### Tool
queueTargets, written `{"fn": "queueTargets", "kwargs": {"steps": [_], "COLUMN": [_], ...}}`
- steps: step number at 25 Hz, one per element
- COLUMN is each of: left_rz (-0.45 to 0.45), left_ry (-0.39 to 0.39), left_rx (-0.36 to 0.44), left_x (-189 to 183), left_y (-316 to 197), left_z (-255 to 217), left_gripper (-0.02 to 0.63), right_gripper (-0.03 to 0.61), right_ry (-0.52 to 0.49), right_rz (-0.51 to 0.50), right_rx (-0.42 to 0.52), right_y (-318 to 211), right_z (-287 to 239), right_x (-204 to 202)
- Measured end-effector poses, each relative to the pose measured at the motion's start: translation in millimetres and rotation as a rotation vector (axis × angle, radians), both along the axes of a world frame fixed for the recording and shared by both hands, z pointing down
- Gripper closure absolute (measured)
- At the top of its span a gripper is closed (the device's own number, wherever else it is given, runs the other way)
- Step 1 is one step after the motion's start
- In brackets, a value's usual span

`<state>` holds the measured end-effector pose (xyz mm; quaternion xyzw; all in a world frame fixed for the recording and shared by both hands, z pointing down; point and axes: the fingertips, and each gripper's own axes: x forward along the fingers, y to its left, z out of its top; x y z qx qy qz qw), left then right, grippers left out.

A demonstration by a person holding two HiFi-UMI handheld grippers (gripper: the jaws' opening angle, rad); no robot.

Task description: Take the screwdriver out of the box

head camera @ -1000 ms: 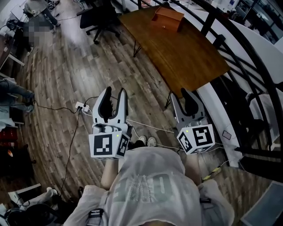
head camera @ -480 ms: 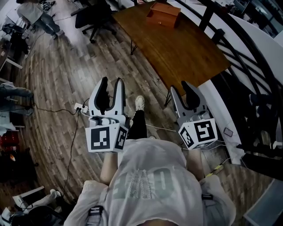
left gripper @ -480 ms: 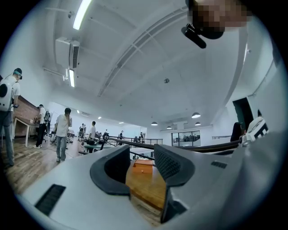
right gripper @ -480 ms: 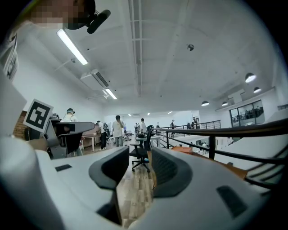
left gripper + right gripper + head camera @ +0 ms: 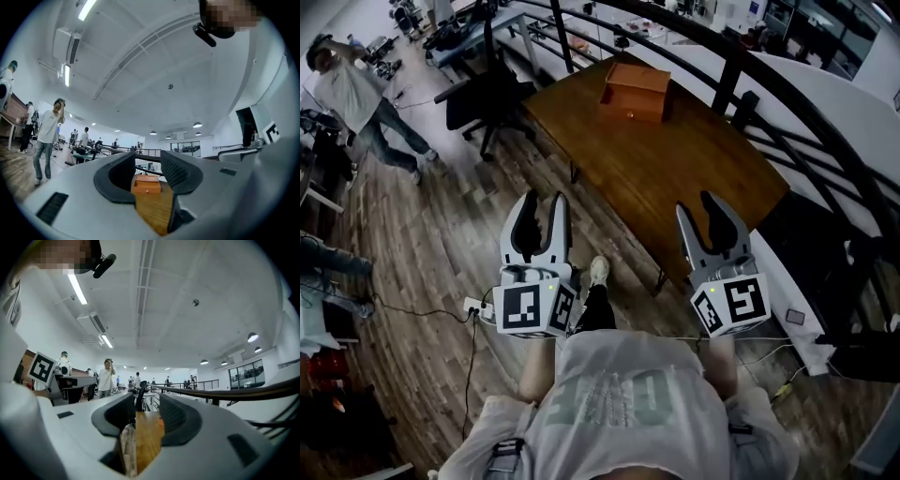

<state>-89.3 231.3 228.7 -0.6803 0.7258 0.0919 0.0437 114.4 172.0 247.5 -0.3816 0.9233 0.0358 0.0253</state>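
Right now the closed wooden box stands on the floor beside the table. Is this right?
No. The closed wooden box stands on top of the table, near its far end, not down beside it. The head view shows this.

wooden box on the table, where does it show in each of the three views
Head view: the wooden box sits top centre, at the far end of the table.
Left gripper view: the wooden box is low centre, standing on the table.
Right gripper view: the wooden box cannot be made out; only the table shows, low centre.
Shared landmark: the brown table, in all three views.
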Motion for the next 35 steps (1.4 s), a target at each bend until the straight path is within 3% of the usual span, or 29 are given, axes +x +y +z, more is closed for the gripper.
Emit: {"fn": "queueTargets", "kwargs": {"steps": [7,11,17,28,35], "left_rz": [0.109,0.14,0.171,0.197,0.269], "left_ry": [-0.003,0.023,0.002,-0.054,-0.022], "left_rx": [-0.007,-0.006,-0.011,-0.034,-0.088], "left_x": [-41,-78,-119,-161,-139], "left_y": [-102,-155,-219,-297,-322], "left_z": [-5,-12,-25,-27,-6], "left_gripper": [0.454,0.454,0.454,0.453,0.448], "right_gripper": [0.411,0.408,0.403,0.382,0.373], "right_ry": [0.029,0.048,0.033,0.049,0.069], "right_rz": [0.022,0.026,0.038,0.081,0.084], "right_rx": [-0.022,-0.016,-0.012,-0.075,-0.057], "right_y": [-80,-128,-189,-261,-275], "right_z": [-5,-18,-35,-17,-16], "right_x": [-68,-115,-161,-191,-192]}}
